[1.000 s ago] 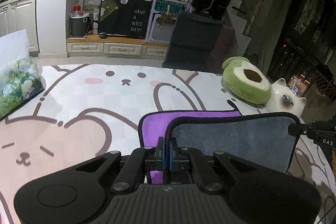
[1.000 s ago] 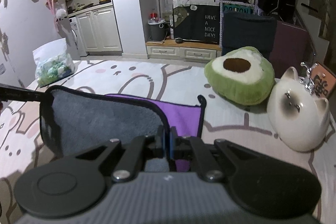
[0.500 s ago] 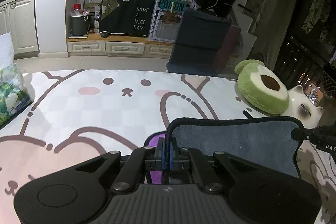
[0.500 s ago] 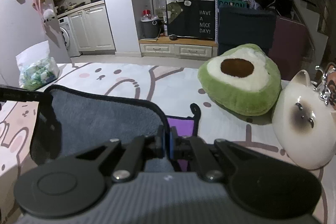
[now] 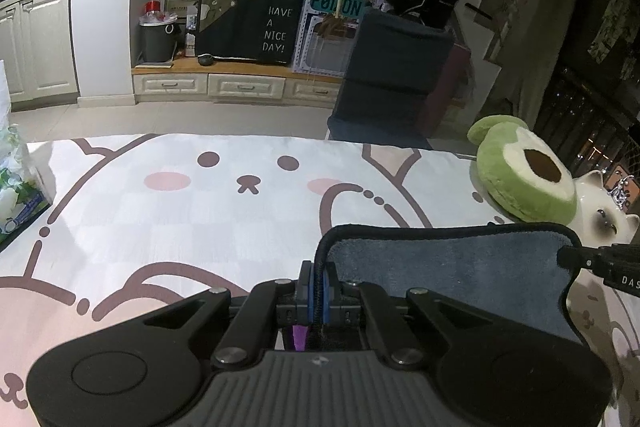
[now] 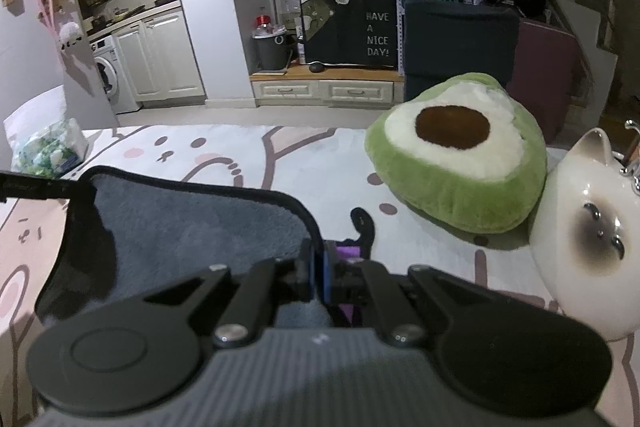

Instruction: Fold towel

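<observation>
The towel (image 5: 448, 275) is grey on one side and purple on the other, with a black hem. It hangs lifted between my two grippers above the cartoon-print table cover (image 5: 200, 211). My left gripper (image 5: 318, 287) is shut on the towel's left corner. My right gripper (image 6: 318, 269) is shut on the towel's (image 6: 192, 231) right corner. Only slivers of the purple side show under the jaws. The right gripper's tip (image 5: 592, 261) shows at the towel's far corner in the left wrist view.
A green avocado plush (image 6: 456, 151) and a white ceramic cat (image 6: 588, 227) sit on the table's right side. A bag with a green print (image 6: 48, 147) lies at the left edge. Beyond the far edge stand a dark chair (image 5: 396, 75) and cabinets.
Both grippers have carried the towel's held edge forward and up. The purple part lying on the table has almost gone from view behind the grey side.
</observation>
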A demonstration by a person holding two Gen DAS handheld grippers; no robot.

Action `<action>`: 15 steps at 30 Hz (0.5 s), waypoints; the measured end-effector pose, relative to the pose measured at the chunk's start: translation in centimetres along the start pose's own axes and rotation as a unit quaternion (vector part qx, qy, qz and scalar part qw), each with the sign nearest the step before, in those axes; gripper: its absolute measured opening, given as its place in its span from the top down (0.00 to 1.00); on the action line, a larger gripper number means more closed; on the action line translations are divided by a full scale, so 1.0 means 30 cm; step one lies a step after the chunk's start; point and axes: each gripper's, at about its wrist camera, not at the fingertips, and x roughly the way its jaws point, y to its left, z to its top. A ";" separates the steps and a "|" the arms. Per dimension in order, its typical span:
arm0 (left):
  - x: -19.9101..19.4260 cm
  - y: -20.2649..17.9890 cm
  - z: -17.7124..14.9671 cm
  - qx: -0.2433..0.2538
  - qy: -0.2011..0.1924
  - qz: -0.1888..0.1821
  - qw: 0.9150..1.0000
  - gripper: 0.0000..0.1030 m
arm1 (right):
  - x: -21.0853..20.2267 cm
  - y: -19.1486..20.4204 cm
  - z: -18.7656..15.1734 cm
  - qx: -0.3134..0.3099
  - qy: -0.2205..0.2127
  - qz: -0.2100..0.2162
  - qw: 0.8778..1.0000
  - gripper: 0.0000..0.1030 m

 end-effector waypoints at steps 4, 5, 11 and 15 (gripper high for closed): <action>0.021 0.004 0.009 0.000 0.000 0.000 1.000 0.96 | 0.025 -0.005 0.008 0.002 0.005 -0.003 1.000 0.95; 0.025 0.005 0.012 0.001 0.000 0.000 1.000 0.96 | 0.032 -0.005 0.011 0.001 0.006 -0.004 1.000 0.95; 0.054 0.011 0.013 0.004 0.010 0.004 1.000 0.96 | 0.060 -0.013 0.018 0.004 0.012 -0.007 1.000 0.95; 0.071 0.011 0.015 0.004 0.014 0.006 1.000 0.96 | 0.080 -0.012 0.016 0.004 0.017 -0.010 1.000 0.95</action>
